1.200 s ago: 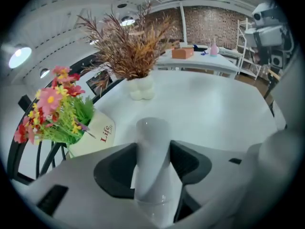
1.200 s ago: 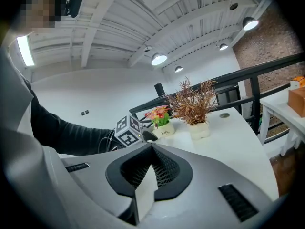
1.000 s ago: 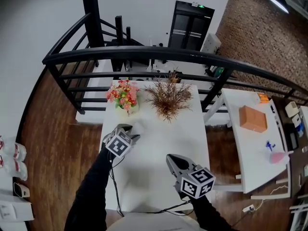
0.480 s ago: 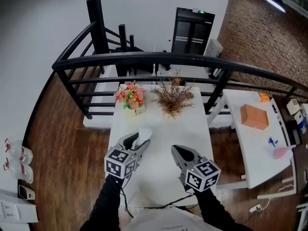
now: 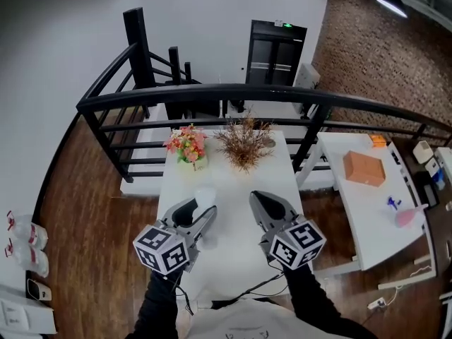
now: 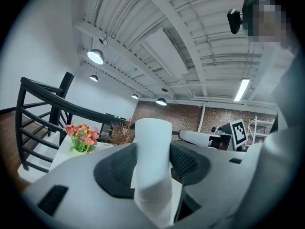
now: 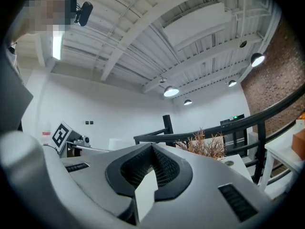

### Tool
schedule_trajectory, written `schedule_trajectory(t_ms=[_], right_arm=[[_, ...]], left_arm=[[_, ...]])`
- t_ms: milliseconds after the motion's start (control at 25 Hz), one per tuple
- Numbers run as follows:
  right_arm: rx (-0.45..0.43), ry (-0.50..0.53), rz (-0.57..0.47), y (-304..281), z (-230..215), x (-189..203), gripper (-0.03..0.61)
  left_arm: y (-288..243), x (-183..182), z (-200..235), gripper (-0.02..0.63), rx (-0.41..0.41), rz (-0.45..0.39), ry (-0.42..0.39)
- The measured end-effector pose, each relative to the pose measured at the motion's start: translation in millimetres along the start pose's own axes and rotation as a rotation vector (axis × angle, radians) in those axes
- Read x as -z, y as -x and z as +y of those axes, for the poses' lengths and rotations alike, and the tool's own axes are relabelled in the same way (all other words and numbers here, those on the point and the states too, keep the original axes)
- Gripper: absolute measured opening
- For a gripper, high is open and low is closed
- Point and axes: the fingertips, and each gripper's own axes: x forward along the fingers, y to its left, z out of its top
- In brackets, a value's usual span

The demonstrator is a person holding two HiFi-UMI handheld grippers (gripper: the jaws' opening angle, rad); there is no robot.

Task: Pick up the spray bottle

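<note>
Jaws of the left gripper [image 5: 200,209] pinched the spray bottle [image 5: 204,198], a plain white one, its body standing upright between the two dark pads with one pad pressed against each side. In the left gripper view the spray bottle [image 6: 152,166] filled the lower middle of the frame, its flat top rising above the pads, and the left gripper [image 6: 153,162] pointed out across the room rather than down. In the head view the bottle sat in the lower centre of the frame, over the near part of the white table [image 5: 236,189]. Just to its right, apart from it, the right gripper [image 5: 256,196] had its jaws pressed together at the tips with nothing between them, which the right gripper view [image 7: 153,149] showed plainly. Each gripper carried a marker cube [image 5: 164,249] close to the bottom edge of the frame. At the far end of the table stood a small pot of pink and orange flowers [image 5: 186,144] and, beside it to the right, a bunch of dry brown twigs [image 5: 244,143]. Behind them a black railing [image 5: 233,90] curved across the frame. At the right edge a second white table [image 5: 367,207] held an orange box [image 5: 364,168].
</note>
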Motion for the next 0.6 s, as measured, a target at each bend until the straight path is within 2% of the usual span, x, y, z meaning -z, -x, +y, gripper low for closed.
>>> schedule_trajectory(t_ms=[200, 600], right_arm=[[0.001, 0.005, -0.014, 3, -3, -7, -0.023], [-0.065, -0.027, -0.026, 9, 12, -6, -0.025]], left_arm=[[-2, -6, -6, 0.238, -0.004, 0.010, -0.009], [1, 2, -19, 0.238, -0.003, 0.039, -0.015]])
